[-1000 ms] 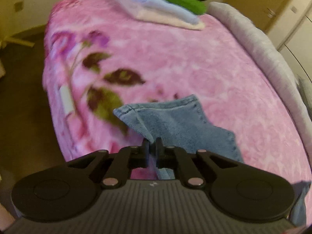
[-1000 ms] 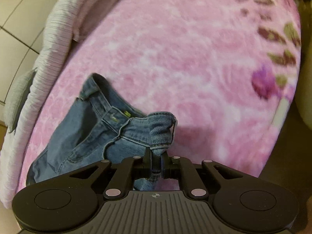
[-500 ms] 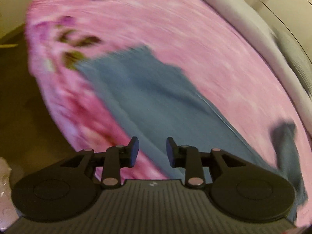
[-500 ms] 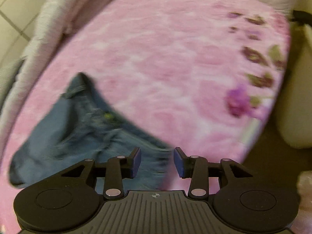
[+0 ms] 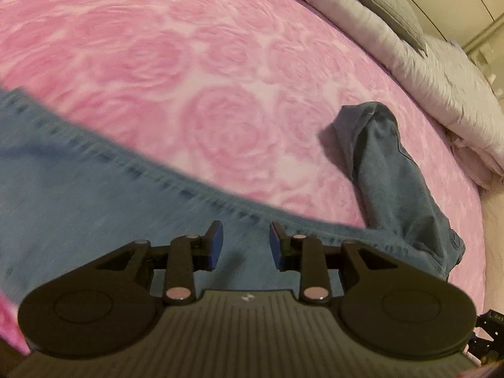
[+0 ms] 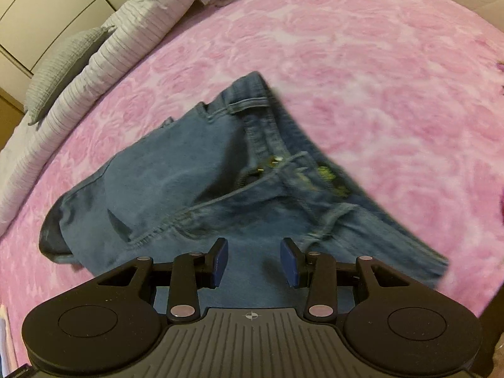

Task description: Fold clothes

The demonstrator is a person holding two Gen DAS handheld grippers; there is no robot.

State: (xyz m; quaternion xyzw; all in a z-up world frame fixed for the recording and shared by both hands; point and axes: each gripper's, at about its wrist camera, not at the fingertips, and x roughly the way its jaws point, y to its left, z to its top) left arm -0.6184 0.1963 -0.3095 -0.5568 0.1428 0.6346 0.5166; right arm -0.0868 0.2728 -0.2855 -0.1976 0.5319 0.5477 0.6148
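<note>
A pair of blue jeans (image 6: pixel 195 189) lies on the pink rose-patterned blanket (image 6: pixel 362 47). In the right wrist view the waistband, fly and a belt loop face up, and my right gripper (image 6: pixel 254 256) hovers over the denim, open, nothing between its blue pads. In the left wrist view a long jeans leg (image 5: pixel 78 195) runs across the lower left, and a rumpled part of the jeans (image 5: pixel 387 163) lies at the right. My left gripper (image 5: pixel 246 244) stands open above the leg's seam, holding nothing.
A white ribbed duvet (image 6: pixel 104 50) and a grey pillow (image 6: pixel 60 69) lie along the bed's far edge, with pale cupboard doors (image 6: pixel 47 9) behind. In the left wrist view the same duvet (image 5: pixel 419 72) borders the blanket at the upper right.
Both grippers were shut on jeans edges a second ago; both have let go and now stand open. The jeans lie flat, and both hands have swung sideways over them.
</note>
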